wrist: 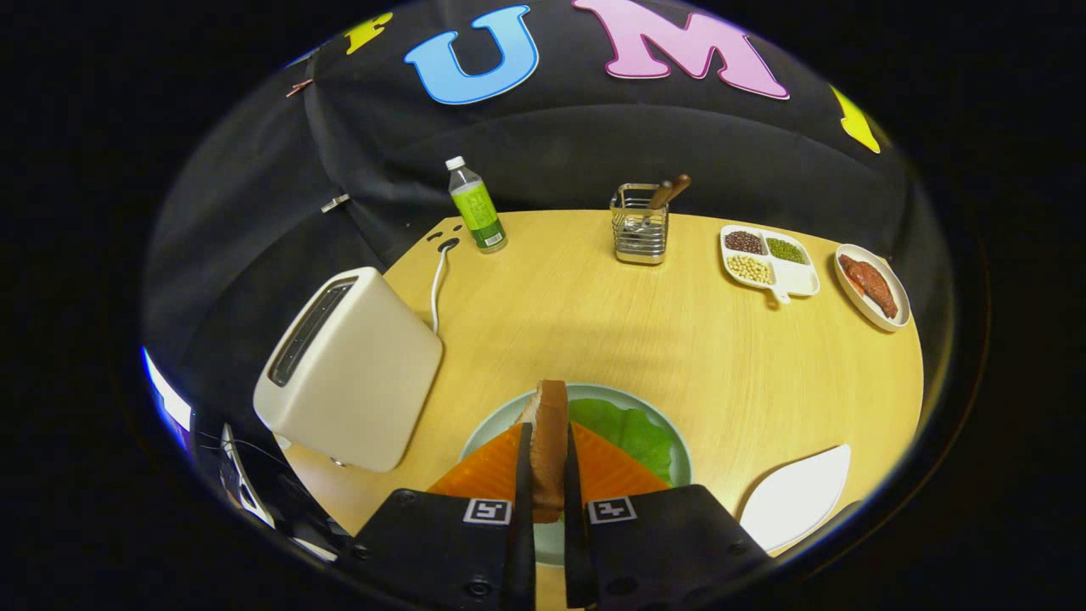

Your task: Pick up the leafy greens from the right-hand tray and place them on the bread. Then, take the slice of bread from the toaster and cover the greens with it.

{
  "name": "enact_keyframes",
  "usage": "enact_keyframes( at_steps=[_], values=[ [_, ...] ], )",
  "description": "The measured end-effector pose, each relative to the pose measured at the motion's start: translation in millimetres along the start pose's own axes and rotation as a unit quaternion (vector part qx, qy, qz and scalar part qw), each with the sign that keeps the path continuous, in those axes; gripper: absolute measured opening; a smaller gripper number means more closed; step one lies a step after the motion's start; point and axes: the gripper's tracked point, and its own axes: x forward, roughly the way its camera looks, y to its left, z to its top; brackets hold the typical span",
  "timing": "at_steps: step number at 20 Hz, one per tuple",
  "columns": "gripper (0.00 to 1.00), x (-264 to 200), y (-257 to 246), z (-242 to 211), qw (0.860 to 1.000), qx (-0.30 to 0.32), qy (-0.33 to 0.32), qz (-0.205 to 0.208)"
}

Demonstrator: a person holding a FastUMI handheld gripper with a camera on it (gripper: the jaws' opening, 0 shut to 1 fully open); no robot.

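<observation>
Bread slice [550, 441] is held on edge between the two fingers of the hand-held gripper [548, 475], whose fingers are closed narrowly against its two faces, so that the crust edge is seen running straight ahead along the fingers. Directly beneath and just beyond the fingertips a round plate [679, 450] is seen on the surface [679, 339], and on it the leafy greens [628, 428] are laid, spread to both sides of the held slice; whatever bread lies under them cannot be told, since it is hidden by the gripper. The coming move is judged to turn on this: the slice stands upright with its long axis pointing away, while the greens lie flat below it, so the slice would have to be tipped flat and lowered. One toaster [352, 369] is counted, off to the left and well apart, its slot appearing empty. One bottle [477, 208], one wire utensil holder [639, 225], one divided dish of beans [770, 261], one small dish of meat [872, 286] and one empty white tray [797, 496] are also counted.
</observation>
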Motion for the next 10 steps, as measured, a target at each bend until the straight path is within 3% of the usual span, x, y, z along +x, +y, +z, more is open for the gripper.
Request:
enact_keyframes(
  at_steps=[3,9,10],
  values=[
    [0.20,1,-17,-10,1.000,0.021,-0.001,-0.004],
    [0.54,7,-65,-29,0.998,0.022,0.009,-0.051],
    [0.55,7,-75,-30,0.998,0.014,0.006,-0.065]
  ],
)
